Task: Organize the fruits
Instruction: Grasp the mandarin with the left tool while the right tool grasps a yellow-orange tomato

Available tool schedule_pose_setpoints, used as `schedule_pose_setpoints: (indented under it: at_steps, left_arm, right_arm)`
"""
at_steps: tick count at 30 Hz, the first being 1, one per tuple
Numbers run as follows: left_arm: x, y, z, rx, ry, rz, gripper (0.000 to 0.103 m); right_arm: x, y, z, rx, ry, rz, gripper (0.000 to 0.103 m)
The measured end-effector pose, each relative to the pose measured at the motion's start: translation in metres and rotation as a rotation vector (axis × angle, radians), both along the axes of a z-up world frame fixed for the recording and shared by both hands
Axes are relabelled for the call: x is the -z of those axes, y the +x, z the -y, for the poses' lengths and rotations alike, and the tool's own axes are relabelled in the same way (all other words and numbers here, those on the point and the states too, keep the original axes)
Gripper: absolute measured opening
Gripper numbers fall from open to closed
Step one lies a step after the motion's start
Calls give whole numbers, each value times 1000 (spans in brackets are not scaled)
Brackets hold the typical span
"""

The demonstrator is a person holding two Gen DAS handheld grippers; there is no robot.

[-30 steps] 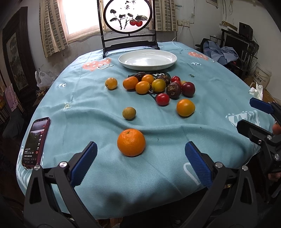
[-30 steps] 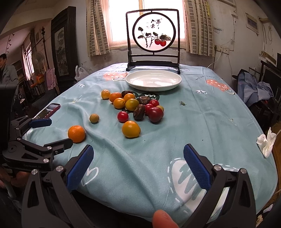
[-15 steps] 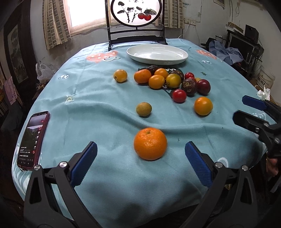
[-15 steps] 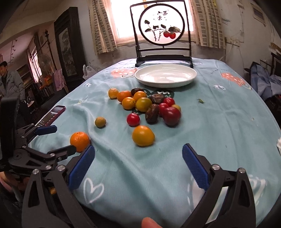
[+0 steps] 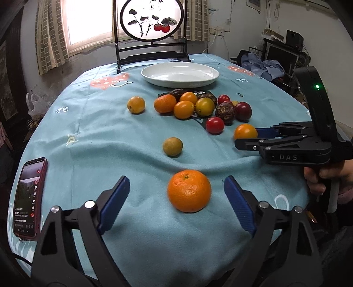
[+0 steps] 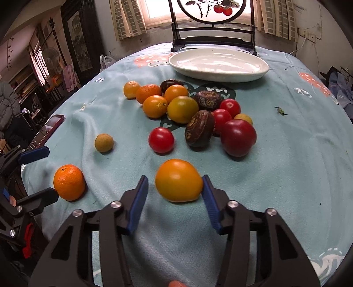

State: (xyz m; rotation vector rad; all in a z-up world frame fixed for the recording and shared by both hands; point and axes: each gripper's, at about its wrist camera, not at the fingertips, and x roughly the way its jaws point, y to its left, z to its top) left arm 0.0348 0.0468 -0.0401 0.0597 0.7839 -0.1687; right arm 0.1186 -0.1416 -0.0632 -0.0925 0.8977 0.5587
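Note:
My left gripper (image 5: 175, 194) is open, its blue pads either side of a large orange (image 5: 189, 190) on the teal cloth, apart from it. My right gripper (image 6: 175, 191) is open around an orange-yellow fruit (image 6: 178, 180); the right pad touches it, the left pad is apart. That gripper also shows in the left wrist view (image 5: 247, 138) by the same fruit (image 5: 245, 131). A heap of oranges, red tomatoes and dark passion fruits (image 6: 194, 110) lies beyond. A white plate (image 6: 218, 64) stands empty at the back.
A small brown-green fruit (image 5: 172, 146) lies alone mid-table. A phone (image 5: 28, 196) lies at the left table edge. A framed round painting on a black stand (image 5: 152, 19) is behind the plate. A person stands at far left in the right wrist view (image 6: 8, 108).
Both grippers moved forward over the table. The left one closed in on the large orange. The right one reached the orange-yellow fruit and narrowed its jaws around it.

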Motion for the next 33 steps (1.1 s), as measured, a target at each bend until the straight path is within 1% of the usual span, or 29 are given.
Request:
schedule_pose_setpoints:
  at_steps: [4, 6, 7, 8, 9, 10, 12, 15, 17, 21, 24, 27, 29, 31, 33]
  left_arm:
    - [10, 6, 5, 25, 11, -24, 78]
    - [14, 8, 5, 27, -4, -44, 69]
    - [16, 10, 4, 30, -14, -52, 66]
    - [17, 11, 4, 32, -21, -61, 58]
    - [19, 13, 4, 37, -27, -71, 55]
    - [20, 14, 3, 45, -39, -77, 55]
    - [20, 15, 4, 61, -52, -80, 47]
    - [20, 15, 6, 79, -45, -82, 47]
    - [19, 16, 4, 88, -57, -90, 46]
    - [12, 22, -1, 103, -116, -96, 46]
    - [-2, 34, -3, 114, -151, -72, 46]
    - [-18, 61, 0, 114, -157, -42, 46]
    - [-32, 90, 3, 114, -155, -12, 47]
    - [-44, 125, 7, 100, -157, -1, 47]
    - [-51, 164, 11, 97, -155, 2, 47]
  right_arm:
    - [1, 4, 5, 9, 33, -16, 43]
    - [2, 4, 8, 12, 45, -20, 42]
    - [2, 4, 9, 12, 51, -23, 42]
    - [1, 3, 9, 12, 56, -26, 42]
    - [1, 3, 10, 13, 60, -28, 42]
    - [1, 4, 10, 13, 62, -30, 42]
    - [1, 4, 10, 10, 64, -31, 42]
    - [1, 5, 11, 8, 69, -37, 42]
    - [0, 6, 11, 5, 74, -42, 42]
    - [-6, 9, 16, -2, 98, -48, 42]
    - [-22, 18, 24, -3, 149, -34, 42]
    - [-43, 41, 30, 21, 188, 9, 42]
    - [-54, 64, 31, 46, 193, 41, 42]
    - [-62, 99, 32, 80, 194, 62, 42]
    - [-65, 139, 28, 100, 168, 69, 42]
